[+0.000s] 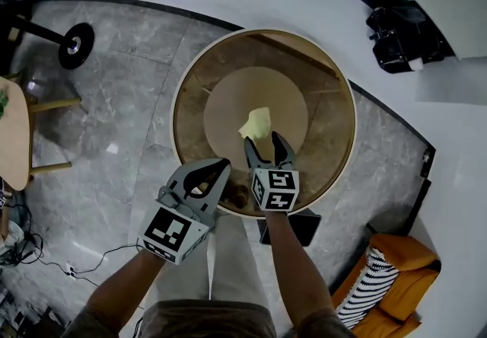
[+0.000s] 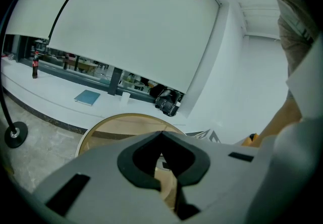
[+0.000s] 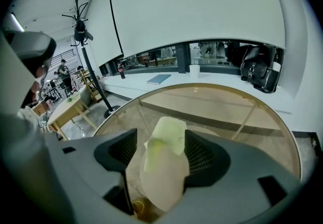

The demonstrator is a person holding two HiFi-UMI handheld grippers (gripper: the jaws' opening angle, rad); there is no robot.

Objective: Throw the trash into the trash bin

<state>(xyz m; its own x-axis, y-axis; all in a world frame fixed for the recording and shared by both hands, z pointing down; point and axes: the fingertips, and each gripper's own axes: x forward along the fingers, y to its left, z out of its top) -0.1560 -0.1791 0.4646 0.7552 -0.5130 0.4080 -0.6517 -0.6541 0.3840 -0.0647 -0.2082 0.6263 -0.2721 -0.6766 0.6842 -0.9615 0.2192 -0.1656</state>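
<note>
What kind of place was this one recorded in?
Probably an office lounge or meeting room: a large pull-down screen hangs above a long white ledge, a round glass table stands on a polished stone floor, and an orange armchair sits beside it.

Grey left gripper (image 1: 225, 164) and right gripper (image 1: 262, 140) bear black-and-white marker cubes (image 1: 171, 232); sleeves (image 1: 90, 323) brown.
</note>
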